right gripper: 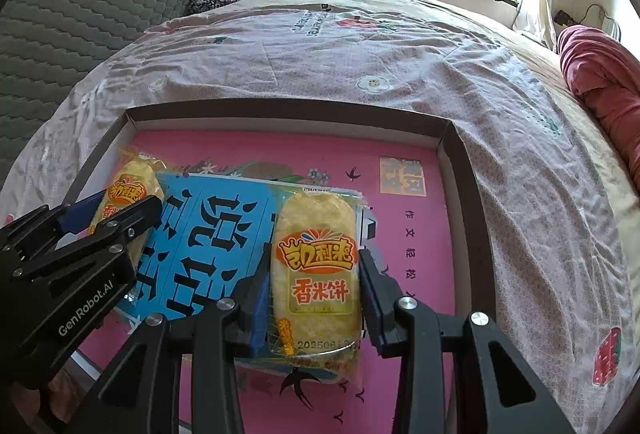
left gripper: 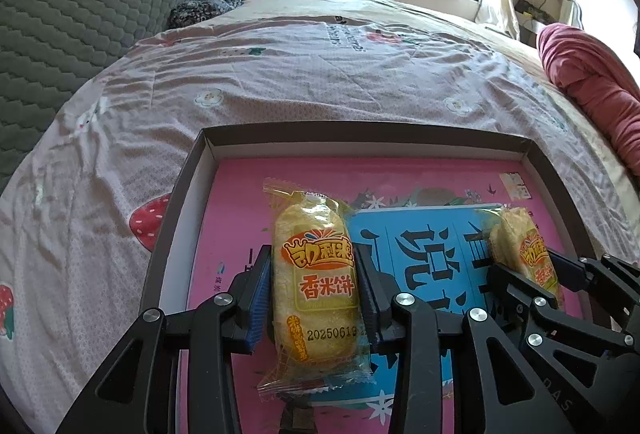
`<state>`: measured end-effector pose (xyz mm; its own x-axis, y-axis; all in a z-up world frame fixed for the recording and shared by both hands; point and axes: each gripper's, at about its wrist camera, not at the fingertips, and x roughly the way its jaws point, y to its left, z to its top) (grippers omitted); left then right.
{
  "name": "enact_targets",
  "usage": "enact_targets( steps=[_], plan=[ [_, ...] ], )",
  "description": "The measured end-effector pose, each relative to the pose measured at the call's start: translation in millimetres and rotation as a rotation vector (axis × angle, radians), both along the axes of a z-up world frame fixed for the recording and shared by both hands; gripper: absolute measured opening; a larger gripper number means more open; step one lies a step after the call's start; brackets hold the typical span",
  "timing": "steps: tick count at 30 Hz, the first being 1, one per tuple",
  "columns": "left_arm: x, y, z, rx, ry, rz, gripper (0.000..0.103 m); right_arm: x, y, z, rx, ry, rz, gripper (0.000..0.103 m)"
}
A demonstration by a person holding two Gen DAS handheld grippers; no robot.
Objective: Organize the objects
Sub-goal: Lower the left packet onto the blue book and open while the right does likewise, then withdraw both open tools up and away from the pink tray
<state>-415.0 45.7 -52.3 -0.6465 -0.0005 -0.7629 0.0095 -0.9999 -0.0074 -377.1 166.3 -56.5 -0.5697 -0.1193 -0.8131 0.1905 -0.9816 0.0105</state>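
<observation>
Left wrist view: left gripper (left gripper: 316, 274) clamps a rice cracker packet (left gripper: 314, 286) lengthwise between its fingers, above the box (left gripper: 360, 138). Right gripper (right gripper: 312, 282) grips its twin packet (right gripper: 314, 274) alongside, axes parallel, both over the pink floor.

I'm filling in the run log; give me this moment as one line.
left gripper: shut on left rice cracker pack | right gripper: shut on right rice cracker pack | both over box on bed
</observation>
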Motion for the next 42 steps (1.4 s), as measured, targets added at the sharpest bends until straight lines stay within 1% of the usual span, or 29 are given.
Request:
enact_targets(
  steps=[7,11,13,14,16,17,20,22,27,30,32,39,42],
  plan=[
    [0,-1,-1,0.000,-0.012,0.003,0.042,0,0,-1,0.005,-0.003,0.003,0.040],
    [-1,-1,-3,-0.004,-0.025,0.006,0.044,0,0,-1,0.008,-0.003,0.004,0.040],
    [-1,-1,-4,-0.009,-0.033,0.007,0.046,0,0,-1,0.007,-0.002,0.004,0.040],
    [-2,0,-5,-0.011,-0.037,0.007,0.049,0,1,-1,0.007,-0.002,0.004,0.040],
    [-1,0,-5,-0.013,-0.038,0.010,0.056,0,0,-1,0.008,-0.002,0.004,0.040],
    [-2,-1,-5,-0.011,-0.040,0.011,0.062,0,0,-1,0.010,-0.002,0.004,0.040],
    [-2,-1,-6,-0.014,-0.048,0.011,0.066,1,0,-1,0.016,-0.001,0.006,0.040],
    [-2,-1,-6,-0.015,-0.051,0.014,0.072,1,-1,-1,0.021,-0.001,0.007,0.040],
    [-1,-3,-7,-0.026,-0.058,0.026,0.076,3,-2,4,0.023,0.008,0.009,0.040],
    [-1,-4,-7,-0.025,-0.061,0.029,0.077,3,-2,4,0.031,0.007,0.005,0.041],
    [-1,-5,-7,-0.024,-0.063,0.029,0.077,2,-1,4,0.033,0.004,0.002,0.043],
    [2,-6,-4,-0.014,-0.064,0.040,0.077,3,3,7,0.036,0.010,-0.013,0.059],
    [4,-8,-1,-0.010,-0.057,0.059,0.078,5,3,10,0.040,0.016,-0.017,0.061]
  ],
)
